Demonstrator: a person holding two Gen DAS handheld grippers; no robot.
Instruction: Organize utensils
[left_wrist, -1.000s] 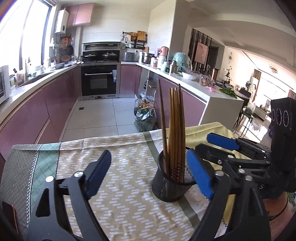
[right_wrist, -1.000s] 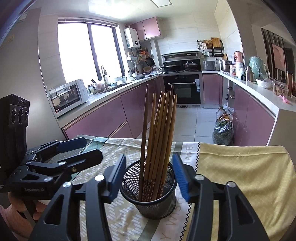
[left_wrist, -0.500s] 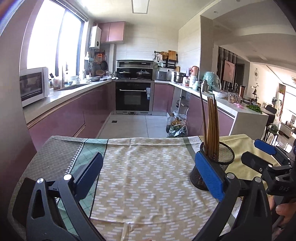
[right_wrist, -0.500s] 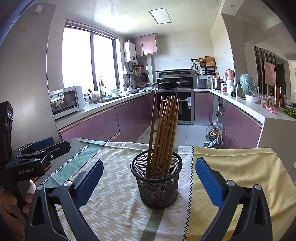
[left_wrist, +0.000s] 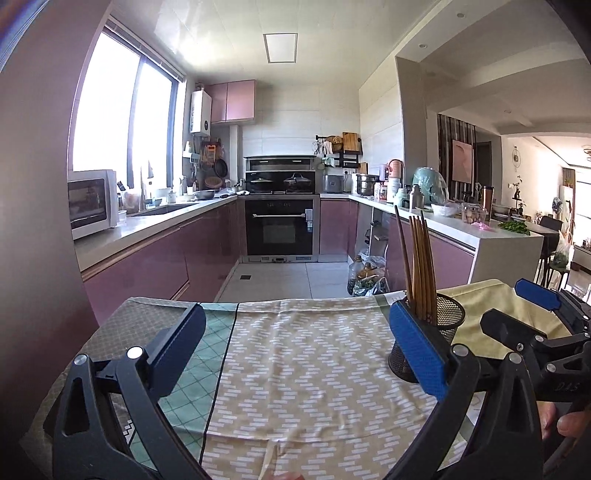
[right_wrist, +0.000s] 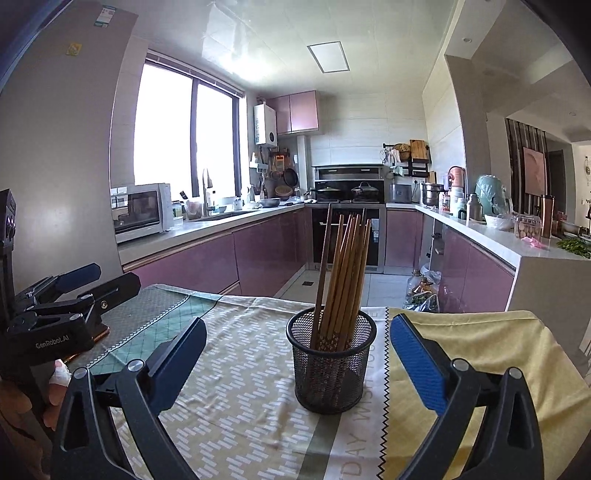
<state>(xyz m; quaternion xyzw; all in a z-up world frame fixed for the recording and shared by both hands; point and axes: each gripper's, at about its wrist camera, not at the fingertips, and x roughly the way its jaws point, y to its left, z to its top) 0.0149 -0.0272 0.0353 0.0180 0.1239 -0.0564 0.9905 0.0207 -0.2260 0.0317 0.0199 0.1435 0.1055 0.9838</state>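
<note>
A black mesh holder (right_wrist: 331, 360) stands upright on the patterned tablecloth (right_wrist: 236, 413), with several wooden chopsticks (right_wrist: 345, 280) leaning in it. My right gripper (right_wrist: 297, 360) is open and empty; the holder sits just beyond its fingertips, between them in view. My left gripper (left_wrist: 295, 349) is open and empty over the cloth, left of the holder (left_wrist: 441, 326), which its right finger (left_wrist: 419, 350) partly hides. Each gripper shows in the other's view: the left one (right_wrist: 79, 282) and the right one (left_wrist: 524, 306).
The table carries a beige patterned cloth, a green-grey runner (left_wrist: 177, 373) at left and a yellow cloth (right_wrist: 480, 354) at right. Beyond its far edge lie the kitchen floor, purple cabinets (right_wrist: 207, 262), an oven (left_wrist: 279, 227) and bags (right_wrist: 423, 291).
My right gripper has opened wide and drawn back from the holder. My left gripper has pulled back and swung left, so the holder now sits at its right finger.
</note>
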